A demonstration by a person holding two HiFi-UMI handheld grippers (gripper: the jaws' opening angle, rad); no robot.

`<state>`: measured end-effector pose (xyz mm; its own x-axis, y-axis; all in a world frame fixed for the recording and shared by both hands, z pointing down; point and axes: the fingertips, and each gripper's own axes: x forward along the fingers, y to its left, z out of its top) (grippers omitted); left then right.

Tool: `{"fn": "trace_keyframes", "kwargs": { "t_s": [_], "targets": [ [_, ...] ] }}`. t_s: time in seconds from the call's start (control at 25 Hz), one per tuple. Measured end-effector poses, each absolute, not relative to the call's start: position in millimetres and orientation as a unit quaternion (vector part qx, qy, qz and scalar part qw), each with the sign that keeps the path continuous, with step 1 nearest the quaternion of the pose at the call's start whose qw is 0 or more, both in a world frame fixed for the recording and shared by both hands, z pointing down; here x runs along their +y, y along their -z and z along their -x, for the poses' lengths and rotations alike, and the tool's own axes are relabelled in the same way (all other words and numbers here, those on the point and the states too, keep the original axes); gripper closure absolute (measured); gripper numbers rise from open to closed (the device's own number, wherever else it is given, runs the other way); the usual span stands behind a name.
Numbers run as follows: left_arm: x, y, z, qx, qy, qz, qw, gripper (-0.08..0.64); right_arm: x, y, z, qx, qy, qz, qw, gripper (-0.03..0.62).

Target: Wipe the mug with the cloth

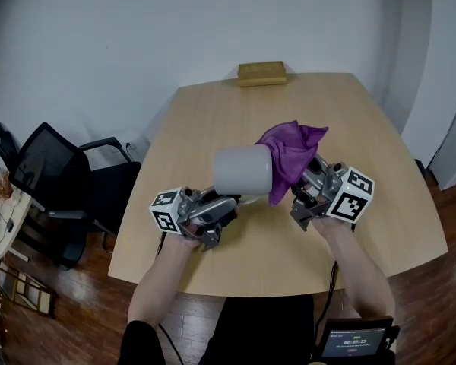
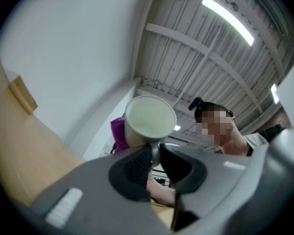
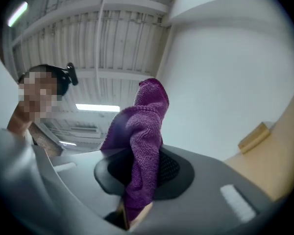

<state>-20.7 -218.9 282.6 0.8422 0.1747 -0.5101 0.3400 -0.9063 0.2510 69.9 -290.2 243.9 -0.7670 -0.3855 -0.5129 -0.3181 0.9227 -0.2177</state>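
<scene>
— How is the mug [image 1: 242,170] held?
— It is gripped by its handle between the left tongs [image 2: 155,156], whose jaws are closed narrowly on that thin handle. It is carried on its side, clear of the table [image 1: 197,128].
— And the cloth [image 3: 139,146]?
— The purple cloth is pinched between the jaws of the right tongs [image 3: 137,175], and a thick fold is seen standing up out of them. In the head view the cloth is laid against the mug's right end and hangs down beside it.
— What else is seen on the table?
— A wooden block [image 1: 262,73] is set at the far edge, well apart from the mug. A black chair [image 1: 61,181] is placed at the table's left side.
</scene>
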Motion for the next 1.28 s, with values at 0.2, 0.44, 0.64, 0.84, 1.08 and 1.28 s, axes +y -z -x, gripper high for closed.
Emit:
{"fn": "trace_keyframes", "kwargs": {
  "t_s": [0.2, 0.44, 0.64, 0.84, 1.08, 1.28],
  "targets": [
    [-232.8, -293.1, 21.6, 0.104, 0.238, -0.950, 0.174, 0.479, -331.1, -300.3, -76.2, 0.927, 0.153, 0.264, 0.218, 0.532],
    [-264.9, -283.6, 37.0, 0.027, 0.213, -0.967, 0.136, 0.479, -346.3, -266.1, -71.0, 0.930, 0.147, 0.201, 0.271, 0.532],
    [-268.9, -311.8, 18.5, -0.046, 0.106, -0.989, 0.094, 0.479, -333.9, -282.8, -88.6, 0.922, 0.171, 0.238, 0.254, 0.532],
    [-291.2, -333.2, 10.0, -0.130, -0.027, -0.991, 0.025, 0.479, -348.0, -289.5, -118.8, 0.906, 0.185, 0.273, 0.266, 0.532],
    [-332.8, -363.5, 8.4, -0.137, -0.218, -0.964, -0.060, 0.480, -358.6, -289.6, -145.4, 0.883, 0.163, 0.329, 0.293, 0.532],
    [-377.2, -366.6, 2.2, -0.153, -0.286, -0.944, -0.064, 0.480, -359.0, -291.0, -143.7, 0.885, 0.140, 0.342, 0.283, 0.532]
  ]
}}
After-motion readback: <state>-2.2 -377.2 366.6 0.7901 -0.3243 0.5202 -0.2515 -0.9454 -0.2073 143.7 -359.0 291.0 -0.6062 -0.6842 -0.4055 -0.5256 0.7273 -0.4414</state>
